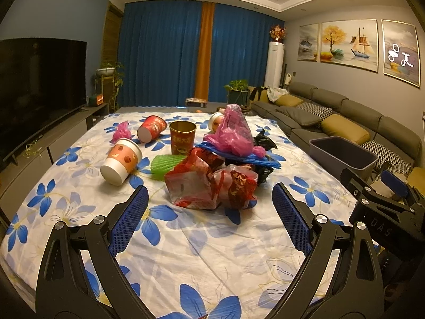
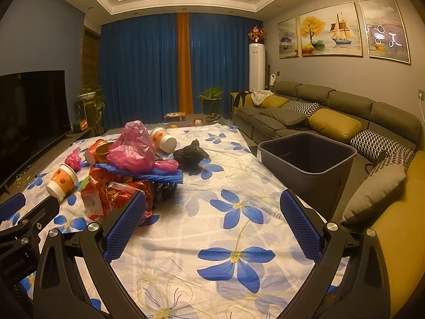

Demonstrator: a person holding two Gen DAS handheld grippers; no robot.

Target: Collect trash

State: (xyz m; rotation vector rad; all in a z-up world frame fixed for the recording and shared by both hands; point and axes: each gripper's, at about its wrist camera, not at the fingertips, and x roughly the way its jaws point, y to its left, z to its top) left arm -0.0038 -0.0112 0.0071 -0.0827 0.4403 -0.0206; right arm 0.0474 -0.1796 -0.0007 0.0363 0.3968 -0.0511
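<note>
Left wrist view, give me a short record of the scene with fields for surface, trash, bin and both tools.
surface: floral cloth
trash: red bag, pink bag, blue foam net, green foam net, tipped cups, upright cup
bin: grey bin, empty, at the cloth's right edge
left tool: open, empty
right tool: open, empty
</note>
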